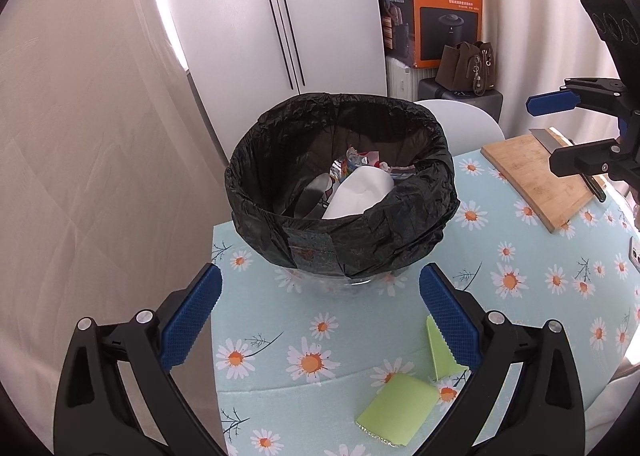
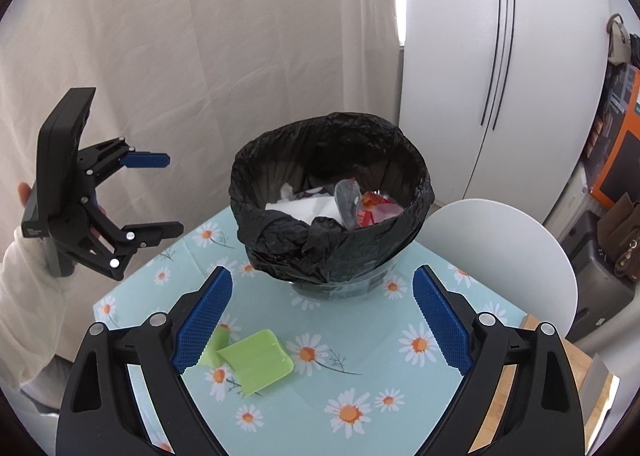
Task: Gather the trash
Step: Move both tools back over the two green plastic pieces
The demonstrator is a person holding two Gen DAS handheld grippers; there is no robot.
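A bin lined with a black bag (image 1: 340, 192) stands on the daisy-print tablecloth (image 1: 288, 320) and holds wrappers and white paper; it also shows in the right wrist view (image 2: 332, 208). A torn green wrapper (image 1: 400, 408) lies on the cloth in front of the bin, seen too in the right wrist view (image 2: 256, 360). My left gripper (image 1: 320, 320) is open and empty, above the cloth just left of the wrapper. My right gripper (image 2: 324, 324) is open and empty, above the cloth in front of the bin. Each gripper shows in the other's view, the left gripper (image 2: 156, 196) and the right gripper (image 1: 560, 132).
A wooden cutting board (image 1: 536, 180) with a knife lies at the right of the table. A white chair (image 2: 504, 256) stands behind the table. Boxes and bags (image 1: 436, 16) are stacked by the white cabinet. A curtain (image 1: 80, 136) hangs at the left.
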